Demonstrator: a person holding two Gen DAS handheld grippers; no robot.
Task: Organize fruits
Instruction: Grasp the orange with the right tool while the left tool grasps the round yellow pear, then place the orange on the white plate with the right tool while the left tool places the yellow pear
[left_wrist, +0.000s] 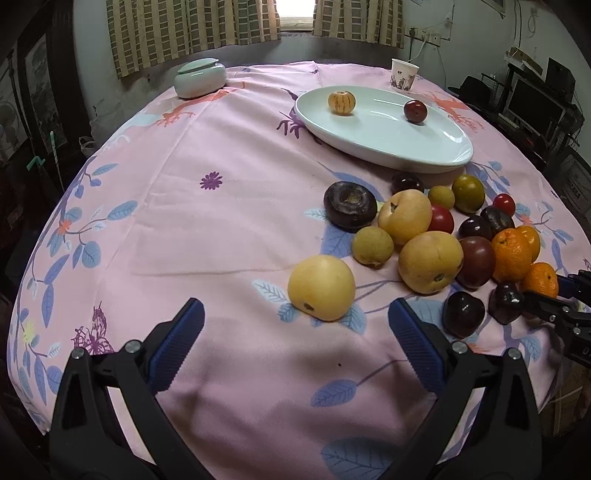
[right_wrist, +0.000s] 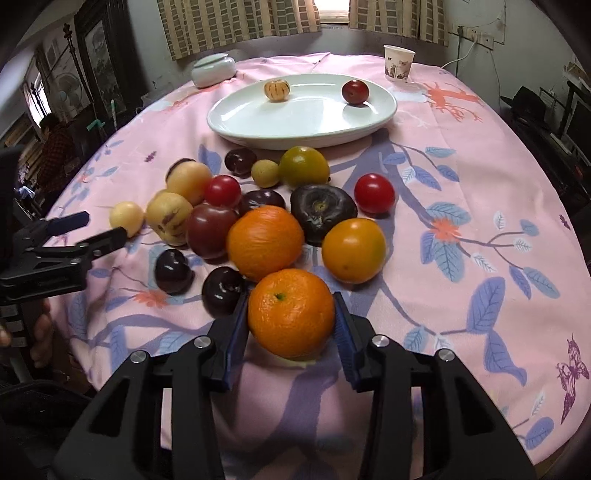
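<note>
The right tongs (right_wrist: 291, 325) pinch a mandarin (right_wrist: 291, 312) at the near edge of the fruit heap on the bench (right_wrist: 461, 155), blue pads against both its sides. The left tongs (left_wrist: 295, 328) stand spread wide with nothing between them, a pale yellow fruit (left_wrist: 321, 287) lying just ahead of them on the pink floral cloth. Farther back, the white oval plate (right_wrist: 258, 133) carries a striped yellow fruit (right_wrist: 276, 90) and a dark red one (right_wrist: 355, 92), well apart.

Both tools were matte black plastic: the left tool (left_wrist: 295, 325) and right tool (right_wrist: 291, 325) carried ribbed blue pads (left_wrist: 177, 347), silver screws (right_wrist: 379, 340) and triangular cut-outs.
</note>
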